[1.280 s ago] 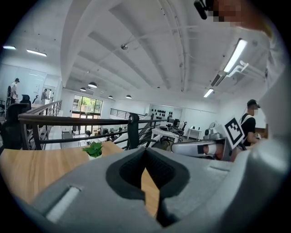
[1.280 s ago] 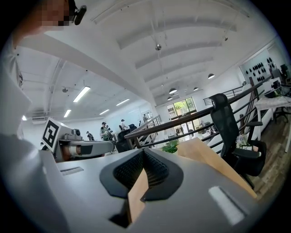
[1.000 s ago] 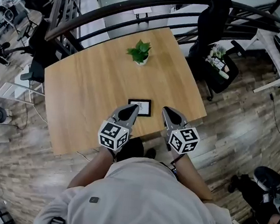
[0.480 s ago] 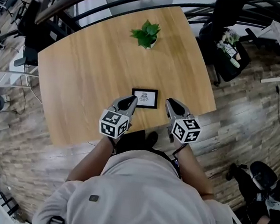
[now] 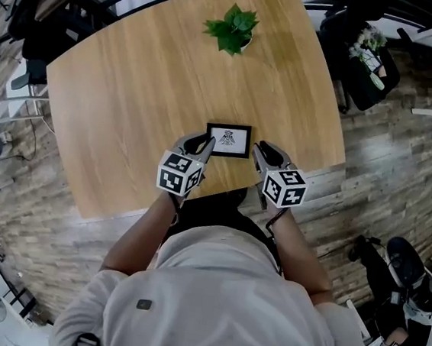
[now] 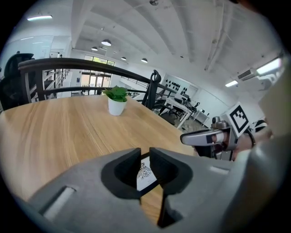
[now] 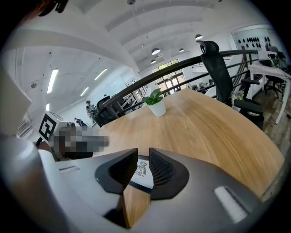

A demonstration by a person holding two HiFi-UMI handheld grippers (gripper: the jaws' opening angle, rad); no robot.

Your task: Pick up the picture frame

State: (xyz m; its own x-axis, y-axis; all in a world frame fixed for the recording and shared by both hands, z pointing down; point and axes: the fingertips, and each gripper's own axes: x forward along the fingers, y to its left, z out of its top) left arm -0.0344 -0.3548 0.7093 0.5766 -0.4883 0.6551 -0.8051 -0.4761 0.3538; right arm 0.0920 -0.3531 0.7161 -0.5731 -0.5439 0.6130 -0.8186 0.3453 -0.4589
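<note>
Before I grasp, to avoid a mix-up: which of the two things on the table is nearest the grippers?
The picture frame, lying flat by the near edge; the potted plant stands far across.

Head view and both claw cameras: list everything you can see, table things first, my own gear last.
Light wooden table: one, tan, centre of view.
Black rectangular picture frame with a white print: one, lying flat near the table's near edge.
Green leafy plant in a white pot: one, far side of the table.
Dark curved railing: one, black, beyond the table.
Black office chair: one, right of the table.
Wood-plank floor: grey-brown, around the table.
Left claw: one, grey, at the frame's left end, jaws apart and just been opening, gripping nothing.
Right claw: one, grey, at the frame's right end, jaws apart and just been opening, gripping nothing.
</note>
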